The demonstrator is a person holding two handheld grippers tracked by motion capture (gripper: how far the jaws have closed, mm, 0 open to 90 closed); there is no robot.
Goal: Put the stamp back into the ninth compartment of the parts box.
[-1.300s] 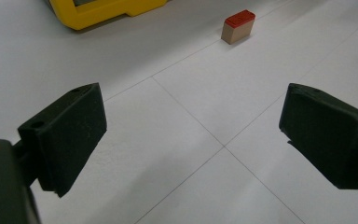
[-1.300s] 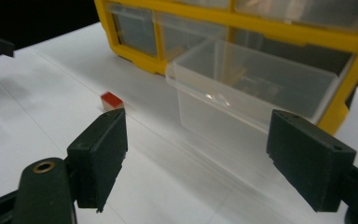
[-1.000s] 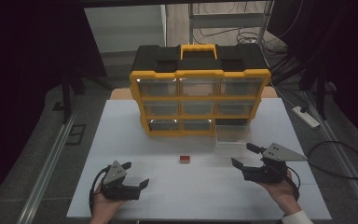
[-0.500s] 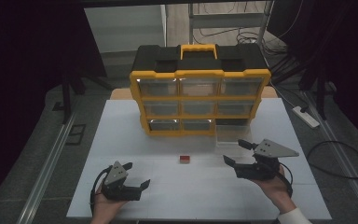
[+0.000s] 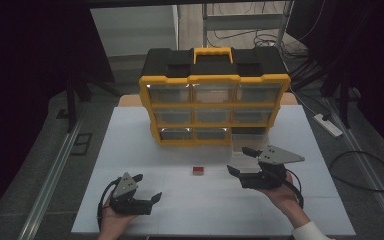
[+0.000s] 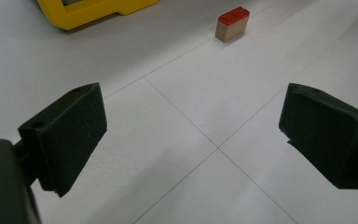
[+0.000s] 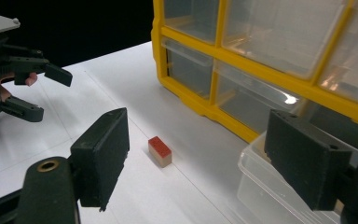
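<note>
**A:** Where are my grippers?

**B:** Your left gripper (image 5: pixel 147 189) sits low at the near left of the white table (image 5: pixel 130 150), held in your left hand (image 5: pixel 112 220). Its jaws stand wide apart, with nothing between them. Your right gripper (image 5: pixel 241 161) is at the near right, cradled in your right hand (image 5: pixel 280 192), with a grey three-cornered plate (image 5: pixel 278 155) on top. Its jaws are also spread wide and empty, pointing left across the table.

**A:** And what lies between them?

**B:** A small block (image 5: pixel 197 171) with a red top and tan sides rests on the table, between the two grippers and a little farther from you. Neither gripper touches it. In the right gripper view the block (image 7: pixel 160 151) lies ahead of the open jaws.

**A:** What is beyond that?

**B:** A yellow and black organizer (image 5: pixel 214 95) with clear drawers stands upright toward the back of the table. One clear drawer (image 5: pixel 245 141) is out on the table at its lower right corner, just beside your right gripper.
</note>
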